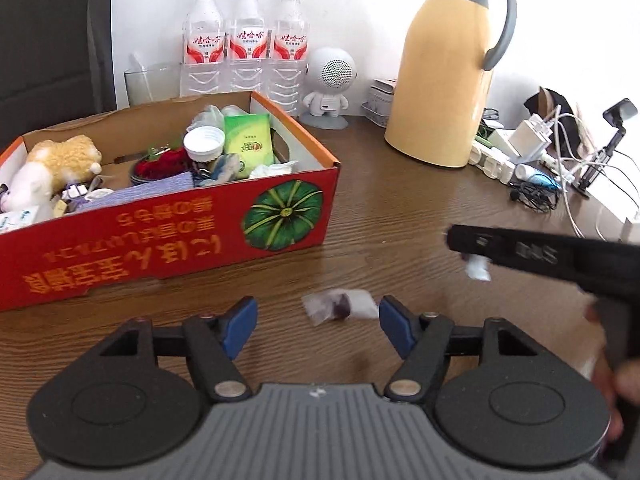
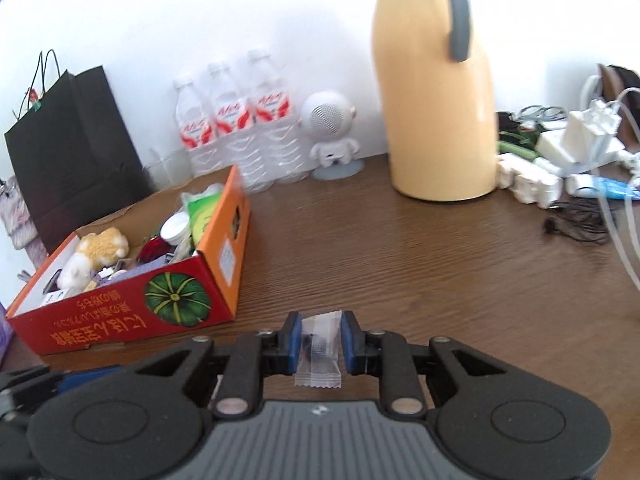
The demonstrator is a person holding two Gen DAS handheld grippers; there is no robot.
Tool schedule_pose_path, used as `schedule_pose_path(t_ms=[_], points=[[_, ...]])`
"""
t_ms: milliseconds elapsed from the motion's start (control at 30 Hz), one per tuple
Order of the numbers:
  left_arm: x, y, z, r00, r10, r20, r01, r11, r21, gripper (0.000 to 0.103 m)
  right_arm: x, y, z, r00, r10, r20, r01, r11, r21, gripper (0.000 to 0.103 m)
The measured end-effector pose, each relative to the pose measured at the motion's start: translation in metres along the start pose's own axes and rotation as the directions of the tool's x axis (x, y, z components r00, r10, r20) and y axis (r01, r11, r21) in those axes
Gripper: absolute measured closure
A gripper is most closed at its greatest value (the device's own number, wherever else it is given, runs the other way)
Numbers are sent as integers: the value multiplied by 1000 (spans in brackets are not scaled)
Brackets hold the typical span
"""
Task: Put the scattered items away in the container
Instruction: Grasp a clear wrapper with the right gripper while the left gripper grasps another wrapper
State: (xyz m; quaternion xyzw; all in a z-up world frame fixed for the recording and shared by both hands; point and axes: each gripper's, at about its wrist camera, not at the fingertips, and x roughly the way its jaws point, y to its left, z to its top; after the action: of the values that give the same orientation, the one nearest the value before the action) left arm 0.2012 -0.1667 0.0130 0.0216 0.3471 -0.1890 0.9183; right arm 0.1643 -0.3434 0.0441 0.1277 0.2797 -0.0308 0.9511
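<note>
While right hand-held gripper [image 2: 319, 343] clamped crinkly clear sachet [image 2: 319, 350], I saw left hand-held gripper [image 1: 318, 327] apart around second sachet [image 1: 339, 306], lying flat on wood-grain bench [image 1: 400, 208]. Red cardboard box [image 1: 168, 236] stood near, left, crammed; white wall behind.

Bare table [image 2: 400, 264] between box [image 2: 224, 248] and flask [image 2: 436, 120] (cables [image 2: 580, 224] beyond).

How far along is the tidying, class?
Mostly done: the red box already holds a plush toy, tissue pack and more. In hand: the right gripper pinches one wrapped candy. Left: a second candy on the table, between the open left gripper fingers.
</note>
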Motion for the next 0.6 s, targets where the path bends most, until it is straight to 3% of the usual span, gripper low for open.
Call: schedule_pose_path(t_ms=[100,167,200,367,400,600], points=[[12,-17,0,1000,19,11,-20,999,45,35,-9,-7,-4,999,14,51,-15,999,31,83],[22,-25,-1,999,53,1,-53,996,73,50,-9,-10,-6,997,31,66,-35,998,54,83],[25,-26,-2,998,66,-1,-66,995,81,63,-9,-10,-5,997,33,63,-36,998,52,83],[10,-22,-20,998,50,48,-55,994,97,73,-13,-2,-7,995,60,76,-62,998,14,83],[3,-21,-26,996,69,56,-74,994,86,81,-15,1,-8,994,74,77,-74,997,1,83],[-71,11,-48,969,195,149,-188,980,-58,81,-19,20,-16,991,112,68,-108,992,-68,83]])
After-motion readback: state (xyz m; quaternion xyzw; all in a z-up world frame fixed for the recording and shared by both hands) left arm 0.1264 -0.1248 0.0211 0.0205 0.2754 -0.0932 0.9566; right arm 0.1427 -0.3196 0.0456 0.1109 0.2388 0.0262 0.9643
